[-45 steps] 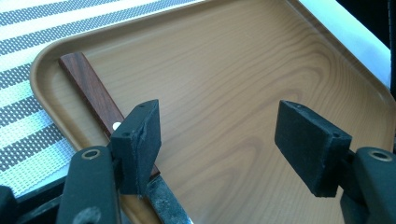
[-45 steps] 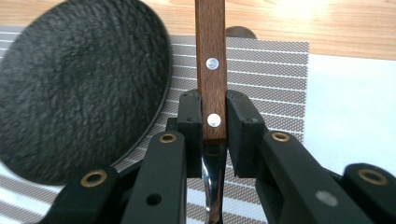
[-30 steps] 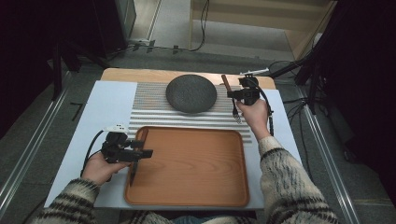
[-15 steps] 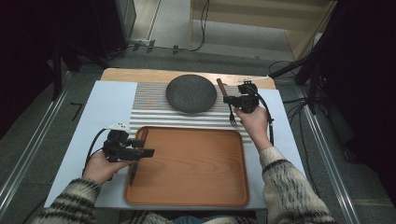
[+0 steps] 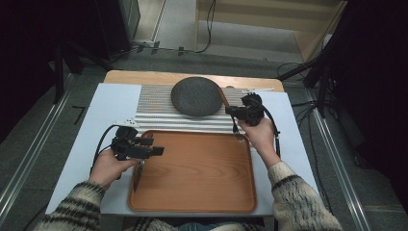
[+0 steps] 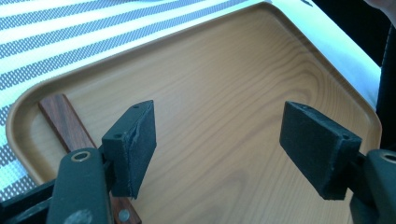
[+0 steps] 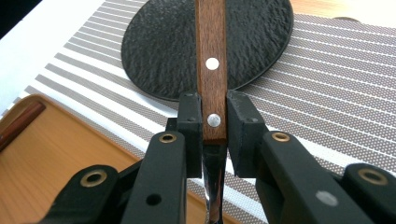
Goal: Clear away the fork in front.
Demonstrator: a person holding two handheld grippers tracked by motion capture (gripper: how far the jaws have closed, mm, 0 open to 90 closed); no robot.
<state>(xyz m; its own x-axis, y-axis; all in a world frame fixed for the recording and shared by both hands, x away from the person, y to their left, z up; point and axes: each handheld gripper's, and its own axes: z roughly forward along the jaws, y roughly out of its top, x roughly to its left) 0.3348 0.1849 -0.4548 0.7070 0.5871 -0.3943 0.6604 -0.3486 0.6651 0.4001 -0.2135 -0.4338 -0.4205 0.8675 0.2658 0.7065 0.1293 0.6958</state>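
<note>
Right gripper (image 5: pixel 239 117) brings a utensil (image 7: pixel 211 70) from the plate's side toward the tray.

Since a second ago the right hand has slid nearer the tray (image 5: pixel 192 202); the left gripper (image 5: pixel 156 147) barely moved. Right jaws are clamped on the wood handle, metal end hanging down behind them, over the striped mat (image 5: pixel 154 103) beside the dark plate (image 5: pixel 196 96). Left jaws stand apart, empty, above the tray, where another wood-handled piece (image 6: pixel 65 122) lies by its edge.

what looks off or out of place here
Nothing is spilled or damaged. One wooden-handled utensil lies along the tray's left edge; the right gripper clamps another by its handle.
</note>
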